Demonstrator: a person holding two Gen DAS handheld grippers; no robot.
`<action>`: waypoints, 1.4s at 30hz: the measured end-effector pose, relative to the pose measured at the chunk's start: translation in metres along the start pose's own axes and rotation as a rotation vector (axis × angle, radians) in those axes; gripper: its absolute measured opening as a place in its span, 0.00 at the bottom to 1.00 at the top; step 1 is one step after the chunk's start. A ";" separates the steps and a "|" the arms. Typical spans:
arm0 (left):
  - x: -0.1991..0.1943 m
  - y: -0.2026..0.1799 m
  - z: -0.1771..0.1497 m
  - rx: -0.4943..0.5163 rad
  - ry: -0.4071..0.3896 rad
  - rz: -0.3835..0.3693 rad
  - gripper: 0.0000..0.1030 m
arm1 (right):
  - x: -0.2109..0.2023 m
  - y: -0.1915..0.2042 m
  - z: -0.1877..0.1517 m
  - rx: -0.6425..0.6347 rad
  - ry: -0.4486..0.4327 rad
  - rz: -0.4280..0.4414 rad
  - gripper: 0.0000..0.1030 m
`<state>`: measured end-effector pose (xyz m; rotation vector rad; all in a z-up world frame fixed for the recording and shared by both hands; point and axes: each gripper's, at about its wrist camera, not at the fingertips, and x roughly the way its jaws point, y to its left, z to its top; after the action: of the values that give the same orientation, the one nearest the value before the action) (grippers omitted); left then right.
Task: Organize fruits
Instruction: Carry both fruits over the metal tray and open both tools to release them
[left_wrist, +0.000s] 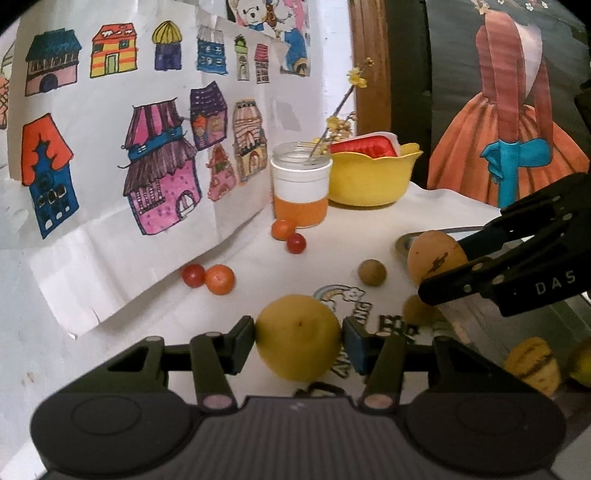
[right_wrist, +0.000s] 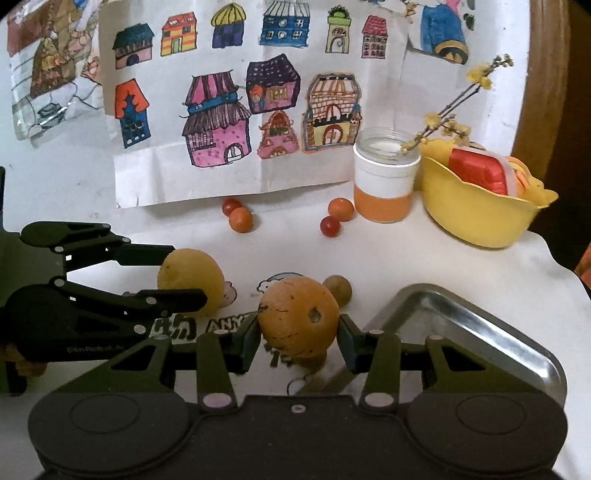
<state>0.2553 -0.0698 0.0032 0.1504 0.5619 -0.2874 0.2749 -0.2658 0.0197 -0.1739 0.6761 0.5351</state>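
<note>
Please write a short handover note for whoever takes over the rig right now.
Left gripper: shut on the yellow fruit.
Right gripper: shut on the orange fruit, next to the metal tray.
Tray: no fruit seen in it yet.
On the cloth: brown fruit and four cherry tomatoes near the jar.
Left: probably tray both held fruits, then the loose ones.

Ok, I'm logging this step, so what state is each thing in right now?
Left gripper: shut on the round yellow fruit.
Right gripper: shut on the speckled orange fruit.
Steel tray: empty where visible.
Glass jar: open, holding a flower sprig.
Yellow bowl: holding a red packet.
</note>
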 end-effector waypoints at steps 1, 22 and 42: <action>-0.002 -0.002 0.000 0.000 0.003 -0.007 0.54 | -0.004 -0.001 -0.002 -0.001 -0.002 -0.004 0.46; -0.020 -0.090 0.036 0.041 -0.056 -0.159 0.54 | -0.068 -0.057 -0.060 0.112 -0.014 -0.133 0.46; 0.005 -0.151 0.031 0.115 0.024 -0.193 0.54 | -0.077 -0.080 -0.100 0.155 0.026 -0.174 0.46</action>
<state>0.2285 -0.2215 0.0173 0.2118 0.5853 -0.5067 0.2120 -0.3984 -0.0096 -0.0934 0.7174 0.3126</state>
